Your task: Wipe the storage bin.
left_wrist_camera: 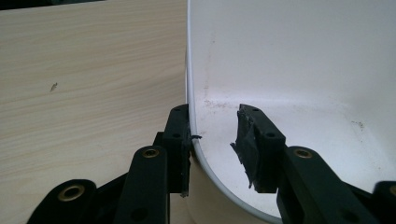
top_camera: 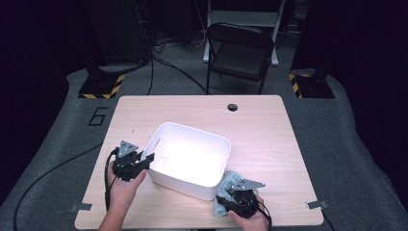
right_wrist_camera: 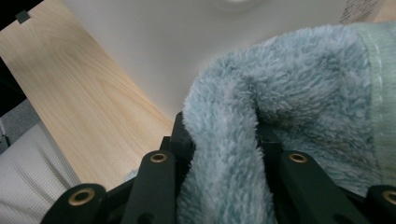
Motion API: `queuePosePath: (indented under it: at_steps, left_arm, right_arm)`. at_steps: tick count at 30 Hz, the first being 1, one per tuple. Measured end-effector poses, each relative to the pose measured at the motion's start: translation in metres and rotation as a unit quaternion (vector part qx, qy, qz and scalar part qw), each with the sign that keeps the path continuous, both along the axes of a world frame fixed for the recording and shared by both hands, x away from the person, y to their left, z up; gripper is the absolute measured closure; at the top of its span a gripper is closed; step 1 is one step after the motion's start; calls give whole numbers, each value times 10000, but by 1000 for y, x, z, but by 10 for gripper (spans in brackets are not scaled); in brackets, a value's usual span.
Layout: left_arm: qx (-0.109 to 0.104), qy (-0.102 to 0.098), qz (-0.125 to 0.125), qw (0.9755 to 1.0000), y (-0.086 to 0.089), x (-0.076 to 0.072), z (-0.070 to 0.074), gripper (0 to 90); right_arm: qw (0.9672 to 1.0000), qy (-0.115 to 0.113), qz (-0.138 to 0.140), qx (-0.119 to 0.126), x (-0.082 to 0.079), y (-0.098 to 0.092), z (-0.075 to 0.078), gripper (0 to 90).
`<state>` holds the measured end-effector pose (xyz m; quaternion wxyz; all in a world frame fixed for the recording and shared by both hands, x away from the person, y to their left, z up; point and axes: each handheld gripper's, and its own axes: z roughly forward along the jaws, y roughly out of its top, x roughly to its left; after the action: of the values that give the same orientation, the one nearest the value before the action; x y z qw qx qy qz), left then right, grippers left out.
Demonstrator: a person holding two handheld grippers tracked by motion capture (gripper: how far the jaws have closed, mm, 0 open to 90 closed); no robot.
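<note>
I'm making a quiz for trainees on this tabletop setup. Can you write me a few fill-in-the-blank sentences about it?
1. The right gripper is shut on a fluffy light-blue ____.
2. The left gripper has one jaw outside and one jaw inside the wall of the white ____.
3. The towel lies on the ____, against the tub's outer wall.

Missing words: towel; tub; table

The left gripper (top_camera: 150,158) was held level at the table's left side with its jaws parted, while the right gripper (top_camera: 230,196) was kept low near the front edge, jaws pinched close together.
</note>
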<state>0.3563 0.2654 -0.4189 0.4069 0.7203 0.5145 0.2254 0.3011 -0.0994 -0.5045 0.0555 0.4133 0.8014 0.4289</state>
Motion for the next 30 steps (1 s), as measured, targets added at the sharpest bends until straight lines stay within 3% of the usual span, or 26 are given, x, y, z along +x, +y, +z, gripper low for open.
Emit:
queuePosePath:
  at_steps: [5,10,15,20,25,30]
  left_arm:
    - [0,10,35,10000,0,-1,0,644]
    - [-229,43,58,9997,3,-2,0,608]
    - [-455,98,-76,9989,7,-3,-1,574]
    - [-401,104,-151,9990,7,-4,0,562]
    - [-391,122,-174,9990,6,-5,0,565]
    - [-301,109,-158,9994,4,-7,1,591]
  right_arm:
    - [9999,-19,-107,30,5,-1,0,683]
    - [9994,-77,-336,39,17,-3,0,684]
    - [9992,-132,-378,79,24,-8,-1,681]
    - [9992,-209,-327,-11,21,-9,1,679]
    - [9995,-60,-315,70,12,-11,3,679]
    - [9994,-102,-315,33,11,-8,5,678]
